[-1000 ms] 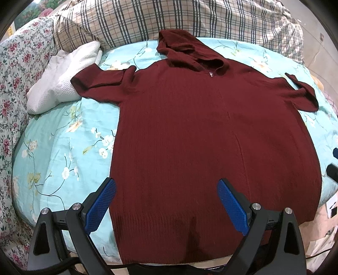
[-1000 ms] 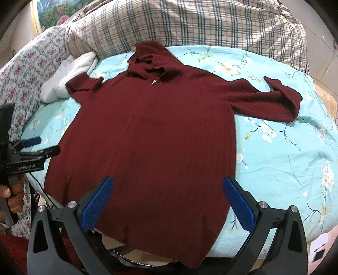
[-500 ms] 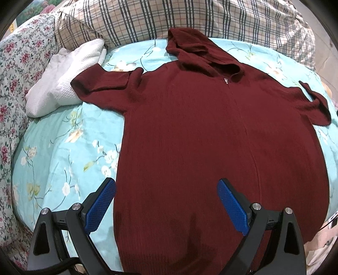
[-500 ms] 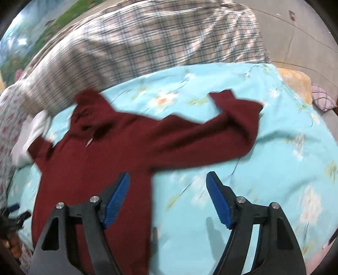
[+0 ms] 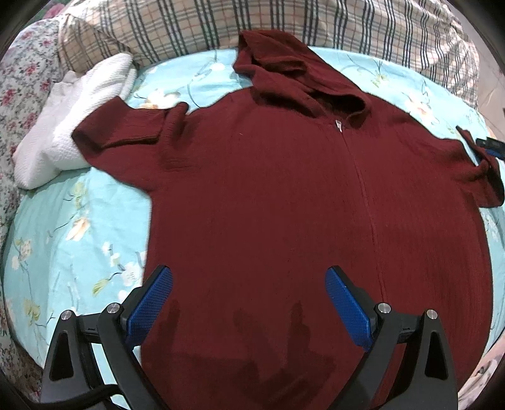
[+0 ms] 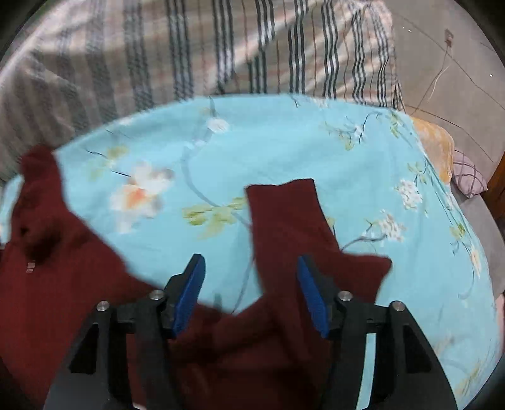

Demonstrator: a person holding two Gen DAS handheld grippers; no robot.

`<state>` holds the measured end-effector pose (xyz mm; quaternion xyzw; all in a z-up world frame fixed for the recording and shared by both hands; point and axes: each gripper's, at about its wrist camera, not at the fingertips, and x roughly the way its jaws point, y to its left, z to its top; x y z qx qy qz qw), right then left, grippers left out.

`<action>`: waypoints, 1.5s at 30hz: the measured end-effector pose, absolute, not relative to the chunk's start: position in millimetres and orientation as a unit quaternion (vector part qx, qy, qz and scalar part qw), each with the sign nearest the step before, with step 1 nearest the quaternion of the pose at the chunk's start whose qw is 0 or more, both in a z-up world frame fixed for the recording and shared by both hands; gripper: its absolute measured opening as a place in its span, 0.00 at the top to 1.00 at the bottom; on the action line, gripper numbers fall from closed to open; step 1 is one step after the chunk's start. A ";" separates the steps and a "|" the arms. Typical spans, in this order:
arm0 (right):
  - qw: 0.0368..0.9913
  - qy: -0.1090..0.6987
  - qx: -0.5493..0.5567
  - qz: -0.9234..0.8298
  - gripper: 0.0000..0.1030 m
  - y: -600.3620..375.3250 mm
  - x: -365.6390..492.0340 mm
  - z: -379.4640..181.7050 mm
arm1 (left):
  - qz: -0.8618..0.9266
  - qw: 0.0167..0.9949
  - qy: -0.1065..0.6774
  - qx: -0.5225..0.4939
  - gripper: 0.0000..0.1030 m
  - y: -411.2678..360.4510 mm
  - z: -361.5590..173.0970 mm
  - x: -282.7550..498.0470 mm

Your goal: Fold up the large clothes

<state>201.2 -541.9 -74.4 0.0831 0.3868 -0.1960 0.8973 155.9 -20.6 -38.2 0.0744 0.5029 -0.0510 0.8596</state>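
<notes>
A dark red hooded sweater (image 5: 284, 205) lies spread flat on the bed (image 5: 79, 227), hood toward the plaid pillows (image 5: 347, 28). The left gripper (image 5: 249, 302) hangs released above the hem; the right gripper (image 6: 251, 293), fingers apart, straddles a sleeve (image 6: 284, 220) near the bed's edge

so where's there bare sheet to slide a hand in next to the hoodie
Bare floral sheet lies left of the maroon hoodie, below its left sleeve and the white folded towel. More lies between hood and right sleeve, ahead of the open right tongs. The sheet's centre is covered.
</notes>
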 end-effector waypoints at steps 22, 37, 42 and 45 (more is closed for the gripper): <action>0.926 0.299 0.192 0.128 0.95 -313.9 217.4 -42.4 | -0.131 0.842 0.522 -0.034 0.05 2.3 -53.2 177.9; 0.870 0.400 0.171 0.231 0.76 -182.3 224.0 -113.3 | -0.216 0.800 0.528 -0.187 0.06 57.2 -62.6 221.0; 0.886 0.364 0.207 0.199 0.75 -224.5 181.0 -93.9 | -0.245 0.780 0.541 -0.198 0.08 28.7 -75.6 275.3; 0.893 0.348 0.236 0.164 0.75 -258.3 151.3 -88.1 | -0.236 0.788 0.549 -0.149 0.15 6.0 -87.3 295.2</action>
